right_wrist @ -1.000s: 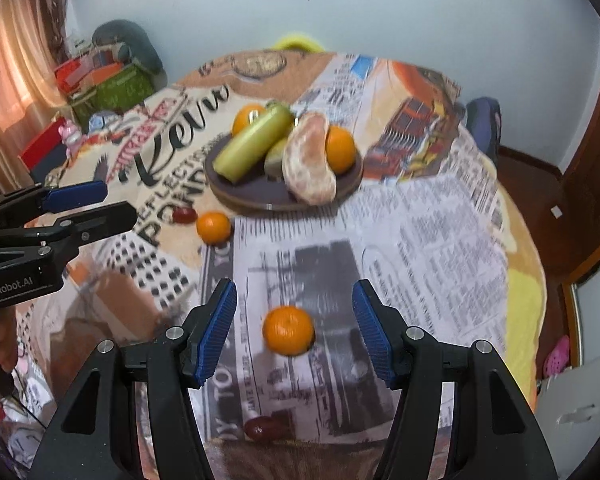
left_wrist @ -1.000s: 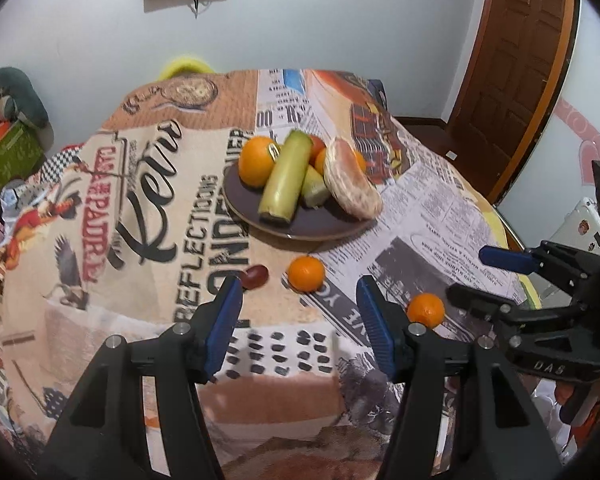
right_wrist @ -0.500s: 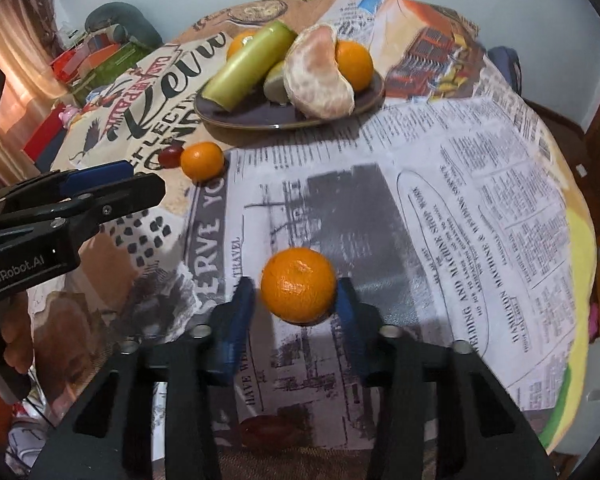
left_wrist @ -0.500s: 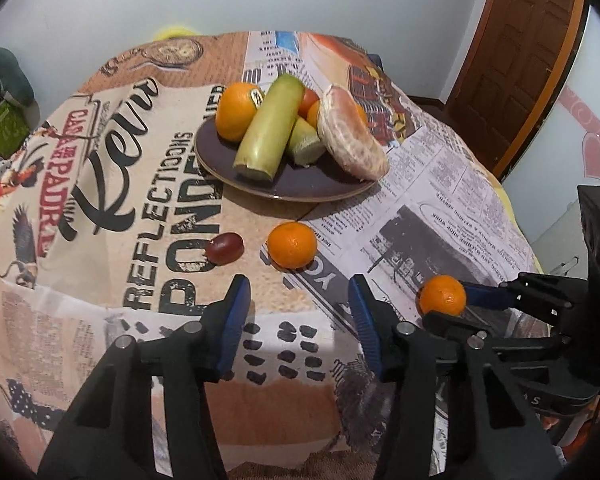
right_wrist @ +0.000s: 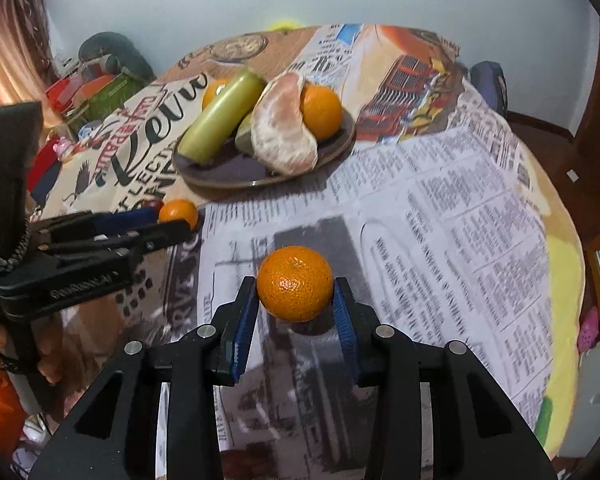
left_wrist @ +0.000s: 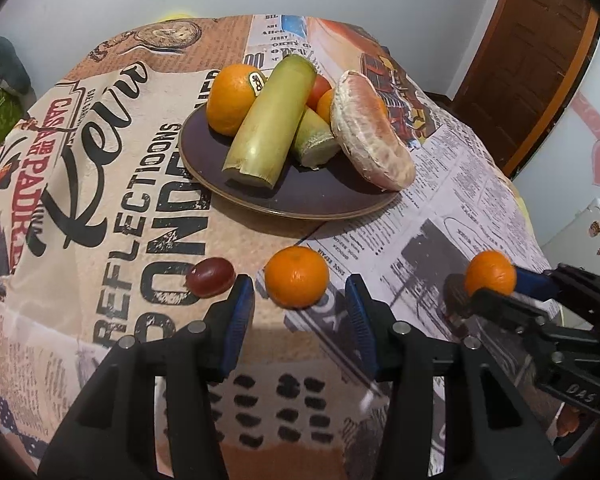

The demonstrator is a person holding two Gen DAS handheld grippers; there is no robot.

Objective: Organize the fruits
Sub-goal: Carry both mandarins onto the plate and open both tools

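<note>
Right tongs: your right tongs [right_wrist: 295, 294] pinch a mandarin [right_wrist: 295, 283], blue pads pressed on both its sides, just above the newsprint half of the table [right_wrist: 480, 208].
Left tongs: your left tongs [left_wrist: 300, 294] stand spread around a second mandarin [left_wrist: 297, 276] resting on the cloth; the pads sit just beside it with a sliver of gap each side, so nothing is gripped there.
Grape: a dark red grape [left_wrist: 210, 276] lies just outside the left pad, nearly touching it.
Plate: a dark plate [left_wrist: 320, 200] sits beyond both mandarins, carrying an orange [left_wrist: 232, 98], two green stalk pieces, one long [left_wrist: 272, 120], and a peeled citrus half [left_wrist: 370, 126] leaning at its right rim.
Open room: the plate's near portion is bare; between plate and tongs the cloth holds only the loose fruit.
Edges: the table rounds off close behind your tongs; in the right wrist view its far-right rim shows yellow [right_wrist: 564, 280], with wide printed cloth between it and the held mandarin.
Surroundings: a brown door [left_wrist: 540, 52] stands to the right of the table.
</note>
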